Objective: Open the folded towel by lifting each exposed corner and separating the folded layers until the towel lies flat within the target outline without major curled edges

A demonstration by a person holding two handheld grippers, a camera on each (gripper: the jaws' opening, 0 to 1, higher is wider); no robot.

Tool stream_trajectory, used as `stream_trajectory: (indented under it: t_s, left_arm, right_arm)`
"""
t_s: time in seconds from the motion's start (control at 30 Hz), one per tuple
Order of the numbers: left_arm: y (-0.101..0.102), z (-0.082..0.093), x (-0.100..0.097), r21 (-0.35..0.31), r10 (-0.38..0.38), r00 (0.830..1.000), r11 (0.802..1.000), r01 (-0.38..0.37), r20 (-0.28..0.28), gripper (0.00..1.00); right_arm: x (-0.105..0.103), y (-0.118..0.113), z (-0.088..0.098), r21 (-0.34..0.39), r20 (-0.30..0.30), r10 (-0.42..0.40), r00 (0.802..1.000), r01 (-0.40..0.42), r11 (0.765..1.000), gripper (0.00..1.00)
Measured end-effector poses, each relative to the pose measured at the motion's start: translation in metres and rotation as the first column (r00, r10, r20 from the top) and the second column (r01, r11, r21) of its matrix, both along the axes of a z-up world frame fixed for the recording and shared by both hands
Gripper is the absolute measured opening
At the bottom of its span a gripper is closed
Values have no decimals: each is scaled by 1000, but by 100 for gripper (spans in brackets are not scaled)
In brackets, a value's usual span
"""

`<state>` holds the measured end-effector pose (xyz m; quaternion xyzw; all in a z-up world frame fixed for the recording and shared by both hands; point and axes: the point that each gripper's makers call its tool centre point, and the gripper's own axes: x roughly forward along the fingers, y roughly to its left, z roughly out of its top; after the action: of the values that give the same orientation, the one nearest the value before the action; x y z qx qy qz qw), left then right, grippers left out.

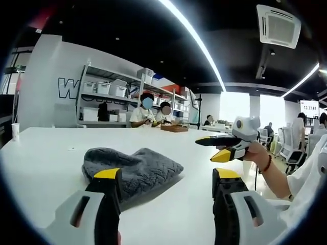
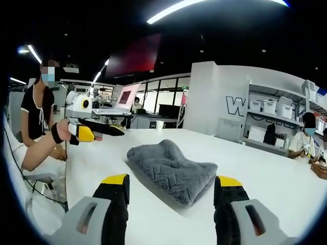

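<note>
Nearest in the left gripper view, the left gripper (image 1: 166,184) stands with its jaws apart and nothing between them, low over the white table (image 1: 46,153). Just ahead of its left jaw lies the grey towel (image 1: 134,166), folded into a thick bundle, no corner lifted yet. Further off to its right, the right gripper (image 1: 220,149) is held in a person's hand (image 1: 259,155), raised above the table and well apart from the towel, probably waiting for the approach.

In the right gripper view, the right gripper (image 2: 171,186) also has its jaws spread and empty, aimed so the towel (image 2: 173,171) sits between them ahead. Beyond, to its left, the left gripper (image 2: 99,132) hovers. No target outline is discernible.
</note>
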<state>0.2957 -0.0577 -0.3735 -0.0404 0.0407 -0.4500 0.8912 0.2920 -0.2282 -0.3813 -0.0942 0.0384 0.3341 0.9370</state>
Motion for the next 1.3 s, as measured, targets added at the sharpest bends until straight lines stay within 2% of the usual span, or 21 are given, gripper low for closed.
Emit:
stream_trajectory:
  t_s: [0.1, 0.2, 0.3, 0.43, 0.5, 0.57, 0.7, 1.0, 1.3]
  left_arm:
    - [1, 0, 4, -3, 9, 1000, 1000, -9, -7, 71]
    - [0, -3, 5, 26, 17, 1000, 1000, -17, -6, 70]
    - [-3, 0, 3, 5, 6, 1000, 1000, -6, -12, 70]
    - [-3, 0, 7, 15, 12, 1000, 1000, -12, -16, 70]
    - [-4, 5, 5, -23, -3, 1000, 1000, 2, -23, 70]
    - [-4, 6, 5, -34, -5, 1000, 999, 4, -26, 70]
    - [-7, 2, 8, 2, 2, 1000, 1000, -2, -21, 70]
    - [-9, 1, 12, 6, 2, 1000, 1000, -2, -27, 70]
    - [-5, 5, 20, 2, 25, 1000, 1000, -25, -4, 68]
  right_arm:
    - [3, 0, 0, -10, 2, -4, 1000, 4, 1000, 64]
    - [5, 0, 0, -7, 0, -6, 1000, 6, 1000, 64]
    - [7, 1, 0, -3, -8, -4, 1000, 4, 1000, 64]
    - [8, 1, -1, -5, -12, -4, 1000, 4, 1000, 64]
    - [9, 1, 0, 11, -10, -5, 1000, 5, 1000, 64]
    - [9, 0, 1, 18, -12, -4, 1000, 4, 1000, 63]
    - [10, 1, 1, 13, -11, -6, 1000, 6, 1000, 63]
    - [15, 0, 1, 4, -15, -12, 1000, 12, 1000, 63]
    - [18, 2, -5, 7, -29, -13, 999, 13, 1000, 62]
